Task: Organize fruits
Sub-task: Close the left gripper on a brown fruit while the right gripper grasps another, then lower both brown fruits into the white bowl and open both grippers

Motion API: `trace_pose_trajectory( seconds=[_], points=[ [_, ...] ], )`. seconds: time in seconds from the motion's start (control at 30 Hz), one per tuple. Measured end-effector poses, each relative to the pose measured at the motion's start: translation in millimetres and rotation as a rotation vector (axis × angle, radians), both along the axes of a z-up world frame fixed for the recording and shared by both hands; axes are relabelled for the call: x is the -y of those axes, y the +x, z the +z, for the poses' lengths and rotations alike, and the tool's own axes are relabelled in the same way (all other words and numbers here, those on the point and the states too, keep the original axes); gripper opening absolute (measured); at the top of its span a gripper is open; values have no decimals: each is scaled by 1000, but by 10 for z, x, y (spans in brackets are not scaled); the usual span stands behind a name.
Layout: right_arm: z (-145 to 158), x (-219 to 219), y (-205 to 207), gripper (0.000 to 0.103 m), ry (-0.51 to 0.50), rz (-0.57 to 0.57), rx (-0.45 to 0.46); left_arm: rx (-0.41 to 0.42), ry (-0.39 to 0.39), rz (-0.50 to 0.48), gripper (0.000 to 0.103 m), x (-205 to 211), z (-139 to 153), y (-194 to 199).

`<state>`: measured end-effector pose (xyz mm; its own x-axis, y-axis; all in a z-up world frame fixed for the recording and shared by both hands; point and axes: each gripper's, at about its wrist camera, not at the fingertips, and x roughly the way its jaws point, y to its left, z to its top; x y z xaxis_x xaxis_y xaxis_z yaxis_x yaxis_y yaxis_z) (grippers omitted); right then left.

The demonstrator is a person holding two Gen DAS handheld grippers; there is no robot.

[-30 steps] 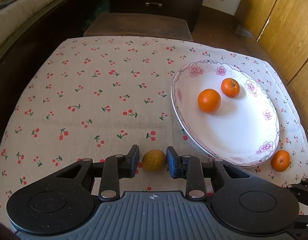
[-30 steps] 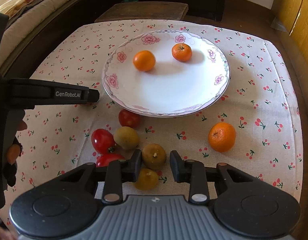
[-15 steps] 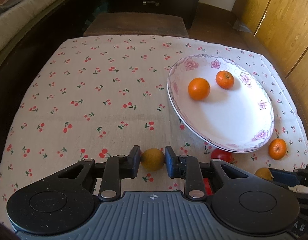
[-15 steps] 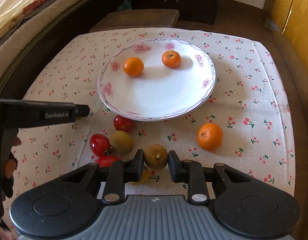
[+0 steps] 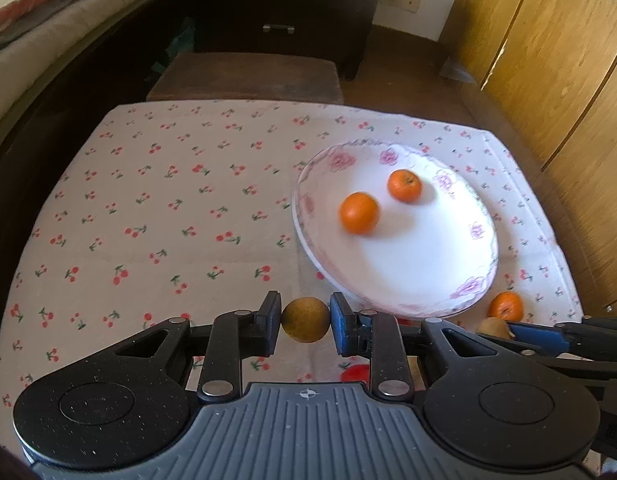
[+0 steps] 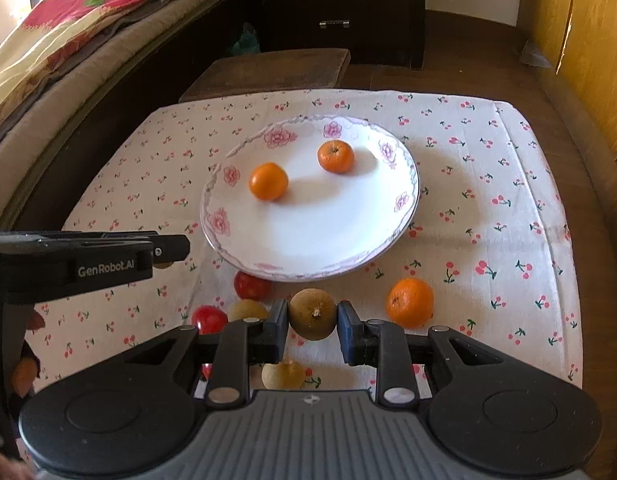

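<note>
My left gripper [image 5: 305, 320] is shut on a small brown round fruit [image 5: 306, 319], held above the cherry-print cloth [image 5: 148, 208]. In the right wrist view my right gripper [image 6: 312, 315] is shut on a second brown fruit [image 6: 312, 314], lifted off the cloth. A white flowered plate [image 6: 348, 232] holds two oranges [image 6: 268, 181] [image 6: 335, 155]. On the cloth in front of the plate lie a third orange [image 6: 410, 303], red tomatoes [image 6: 251, 285] [image 6: 209, 319] and other brown fruits [image 6: 247, 310] [image 6: 283, 374]. The left gripper's side [image 6: 88, 262] shows at the left of the right wrist view.
A dark wooden stool [image 6: 268, 70] stands beyond the table's far edge, with a dark drawer cabinet [image 6: 332, 4] behind it. A bed with bedding [image 6: 68, 48] runs along the left. Wooden cupboard doors [image 5: 548, 60] line the right side.
Both grippers have closed on their brown fruits and risen from the cloth with them. The plate and the loose fruit now appear lower and farther in both views.
</note>
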<state>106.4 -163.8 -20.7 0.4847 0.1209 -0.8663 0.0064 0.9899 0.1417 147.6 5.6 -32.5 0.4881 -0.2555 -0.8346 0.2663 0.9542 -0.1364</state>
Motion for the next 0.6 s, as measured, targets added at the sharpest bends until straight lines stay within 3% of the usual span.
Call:
trace_pose_trajectory(
  seconds=[0.6],
  points=[
    [31,197,319,28,20,-52,32,-6,-24,-19,34,380,-7,180]
  ],
)
